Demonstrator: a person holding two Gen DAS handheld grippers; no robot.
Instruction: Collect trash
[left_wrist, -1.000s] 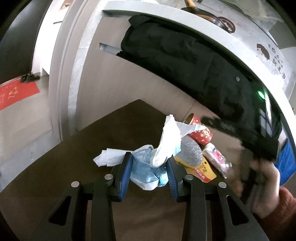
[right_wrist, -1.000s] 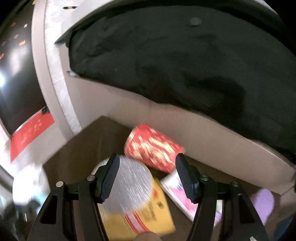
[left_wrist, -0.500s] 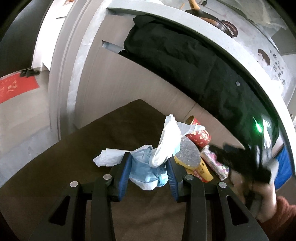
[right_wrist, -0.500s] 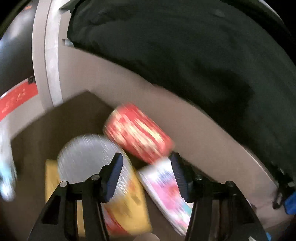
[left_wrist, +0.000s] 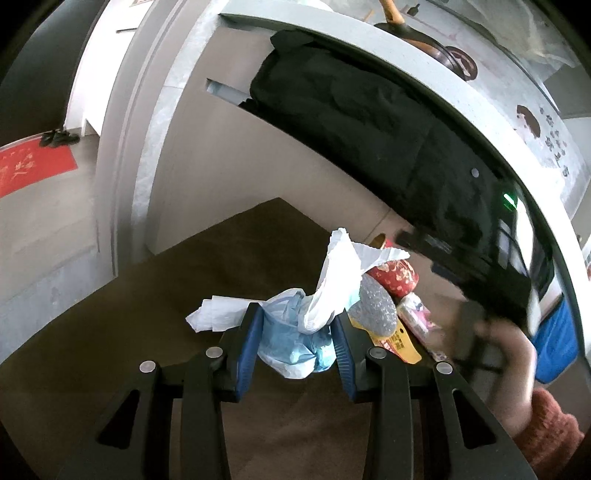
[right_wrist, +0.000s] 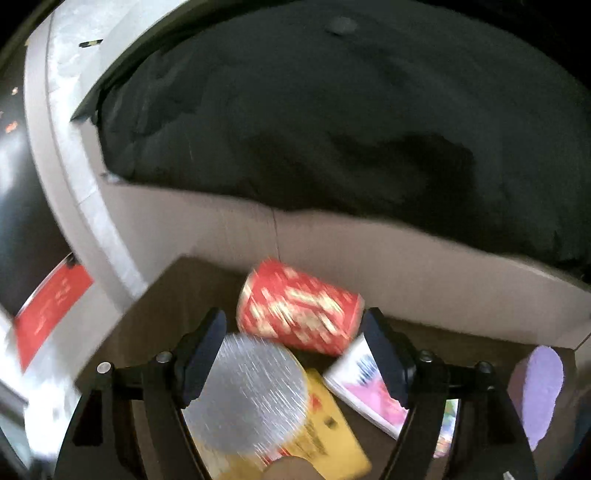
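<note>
My left gripper (left_wrist: 295, 336) is shut on a crumpled blue and white plastic bag (left_wrist: 295, 343) with white paper (left_wrist: 340, 280) sticking out of it, held over a brown table (left_wrist: 184, 306). To its right lie a red paper cup (left_wrist: 395, 275), a silver foil lid (left_wrist: 373, 306), a yellow packet (left_wrist: 400, 343) and a pink wrapper (left_wrist: 415, 314). My right gripper (right_wrist: 295, 332) is open, its fingers on either side of the red cup (right_wrist: 299, 314) lying on its side, above the foil lid (right_wrist: 255, 391), yellow packet (right_wrist: 332, 435) and pink wrapper (right_wrist: 369, 387).
A black coat (left_wrist: 369, 122) hangs over a beige panel (left_wrist: 229, 166) behind the table; it fills the top of the right wrist view (right_wrist: 351, 122). A purple object (right_wrist: 535, 384) lies at the right. A red mat (left_wrist: 33, 170) lies on the floor at left.
My right gripper has swung about over the trash pile and is now centred on the red cup. My left gripper has held still with the bag.
</note>
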